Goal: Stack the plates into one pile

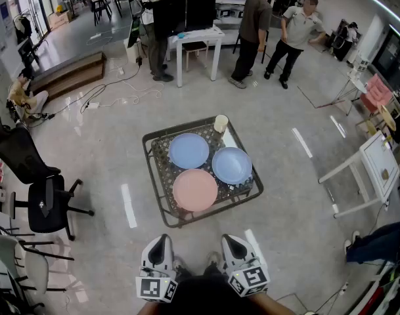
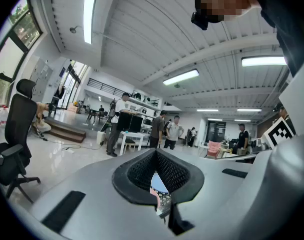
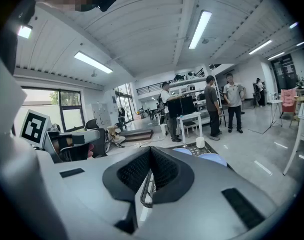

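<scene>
While plates lie unstacked on bench [image 1: 163, 176], pink plate [image 1: 195, 189] sits at 6 o'clock, blue plate [image 1: 188, 150] at 11, second blue plate [image 1: 232, 165] at 3, side by side. White cup [image 1: 221, 123] at 1 o'clock corner, contents unseen. Left gripper [image 1: 161, 241], right gripper [image 1: 234, 243] at 6 o'clock off bench, well apart from plates. Fingers of both closed tight, empty.

Left claw [image 1: 163, 240] and right claw [image 1: 233, 241] closed, empty.
</scene>
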A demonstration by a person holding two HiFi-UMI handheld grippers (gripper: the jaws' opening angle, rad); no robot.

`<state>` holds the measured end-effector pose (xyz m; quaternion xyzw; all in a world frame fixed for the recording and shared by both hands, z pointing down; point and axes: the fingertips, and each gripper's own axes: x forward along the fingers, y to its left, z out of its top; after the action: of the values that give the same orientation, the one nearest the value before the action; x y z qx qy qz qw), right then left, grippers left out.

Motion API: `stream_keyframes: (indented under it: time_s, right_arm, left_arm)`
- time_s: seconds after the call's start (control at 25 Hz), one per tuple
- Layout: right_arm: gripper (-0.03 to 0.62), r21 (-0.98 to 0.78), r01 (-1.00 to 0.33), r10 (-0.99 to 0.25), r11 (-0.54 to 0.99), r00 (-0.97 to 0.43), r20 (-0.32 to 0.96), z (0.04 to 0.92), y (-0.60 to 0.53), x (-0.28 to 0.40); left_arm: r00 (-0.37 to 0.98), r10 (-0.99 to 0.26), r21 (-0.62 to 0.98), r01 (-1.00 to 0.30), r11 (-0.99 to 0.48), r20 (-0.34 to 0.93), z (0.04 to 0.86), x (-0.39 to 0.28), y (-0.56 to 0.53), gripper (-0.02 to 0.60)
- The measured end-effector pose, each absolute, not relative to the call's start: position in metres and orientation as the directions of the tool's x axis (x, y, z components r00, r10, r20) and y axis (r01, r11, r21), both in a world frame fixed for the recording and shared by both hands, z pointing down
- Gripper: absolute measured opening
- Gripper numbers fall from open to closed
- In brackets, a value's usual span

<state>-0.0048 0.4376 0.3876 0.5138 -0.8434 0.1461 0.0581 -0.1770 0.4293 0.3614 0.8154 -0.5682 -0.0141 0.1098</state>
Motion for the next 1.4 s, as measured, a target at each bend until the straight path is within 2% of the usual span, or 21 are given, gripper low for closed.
stream_keyframes:
  time_s: [0.56, 1.16, 1.4]
  right_arm:
    - [0.008, -0.229, -0.875, -0.846, 0.426, -0.475, 0.243, 0.39, 0.439, 0.007]
    - [0.008, -0.217, -0.846, -0.798, 0.487, -0.532, 0.284, 0.422, 0.425, 0.055]
    - [0.008, -0.239, -0.838, -0.789, 0.491, -0.544, 0.284, 0.429, 0.408, 0.063]
  left_arm:
    - [0.332, -0.935, 0.197, -0.932, -0.304, 0.125, 0.369, -0.17, 0.433, 0.014]
    - [0.271, -0.949, 0.177, -0.954, -0.242, 0.16, 0.384, -0.11, 0.435, 0.014]
    - [0.238, -0.953, 0.167, -0.964, -0.208, 0.186, 0.39, -0.108, 0.429, 0.014]
